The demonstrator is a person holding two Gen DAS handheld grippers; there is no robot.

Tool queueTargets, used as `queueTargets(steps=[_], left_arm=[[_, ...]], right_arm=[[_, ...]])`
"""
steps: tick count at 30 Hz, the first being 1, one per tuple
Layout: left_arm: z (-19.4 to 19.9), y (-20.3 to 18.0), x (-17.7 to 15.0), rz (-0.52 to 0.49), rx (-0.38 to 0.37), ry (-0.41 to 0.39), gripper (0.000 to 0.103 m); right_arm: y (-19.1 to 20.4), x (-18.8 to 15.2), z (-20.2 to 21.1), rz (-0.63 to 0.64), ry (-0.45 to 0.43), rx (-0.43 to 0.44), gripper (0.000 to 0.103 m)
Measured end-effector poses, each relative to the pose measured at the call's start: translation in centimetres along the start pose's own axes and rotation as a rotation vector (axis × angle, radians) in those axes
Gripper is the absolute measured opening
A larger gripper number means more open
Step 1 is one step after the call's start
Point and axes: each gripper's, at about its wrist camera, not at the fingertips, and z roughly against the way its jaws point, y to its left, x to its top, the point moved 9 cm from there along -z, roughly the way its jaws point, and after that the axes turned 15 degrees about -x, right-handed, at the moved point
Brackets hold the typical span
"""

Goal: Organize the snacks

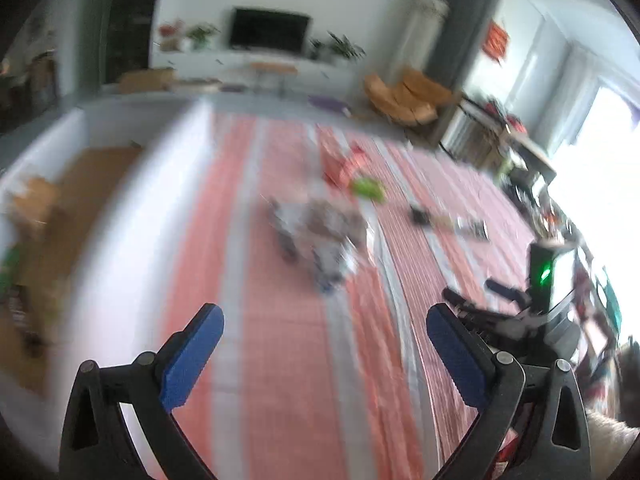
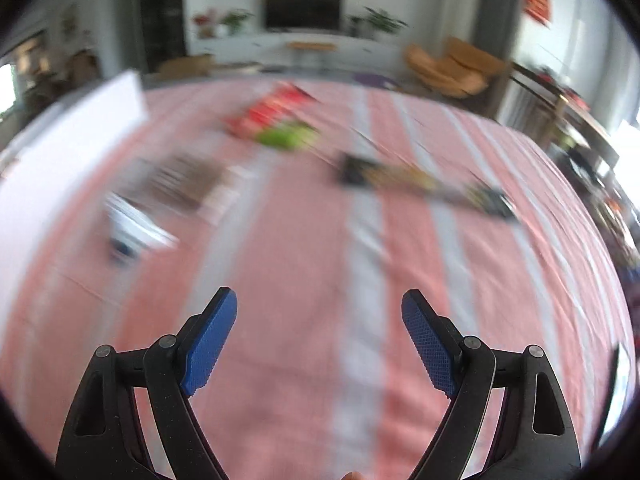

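Both views are blurred by motion. Snack packets lie on a red-and-grey striped cloth. A pile of grey-brown packets lies mid-table, with a red packet, a green packet and dark packets beyond. My left gripper is open and empty, short of the pile. My right gripper is open and empty over bare cloth. It sees the grey-brown packets, a white packet, the red packet, the green packet and a dark packet. The right gripper's body shows in the left view.
A white box with a cardboard-coloured inside stands along the table's left side; its wall also shows in the right wrist view. Beyond the table are a TV, orange chairs and cluttered furniture at the right.
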Motion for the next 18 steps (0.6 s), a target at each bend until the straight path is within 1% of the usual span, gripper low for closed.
queueTargets(steps=[2,4,6,9,13,16,18], left_arm=[[-3.1,0.1,-1.3,-0.006,0.031,0.047,0.101],[-6.0,0.8,-2.1,-0.025,0.084,0.089,0.100],[-7.7,1.6,-2.1,-0.054,0.133,0.104,0.100],[-8.6,2.9,-2.2,-0.074,0.174,0.097,0.100],[-9.4,4.6,-3.2,-0.054,0.198,0.114,0.100],[-9.7,4.9,-3.2,-0.069,0.206,0.105,0.100],[-9.9,5.1,-3.3,-0.072,0.210,0.114,0.101]], right_arm=[[-1.8,-0.8,-0.9,-0.024,0.022,-0.032,0.087],[-3.0,-0.9,-1.1,-0.046,0.028,-0.040,0.087],[-3.5,-1.2,-0.8,-0.061,0.031,-0.039,0.087],[-3.7,-1.6,-1.4,-0.080,0.048,-0.020,0.087],[-4.4,-2.4,-1.9,-0.113,0.068,0.012,0.087],[-4.7,-2.6,-2.2,-0.129,0.076,0.003,0.088],[-4.7,-2.6,-2.3,-0.131,0.081,-0.005,0.091]])
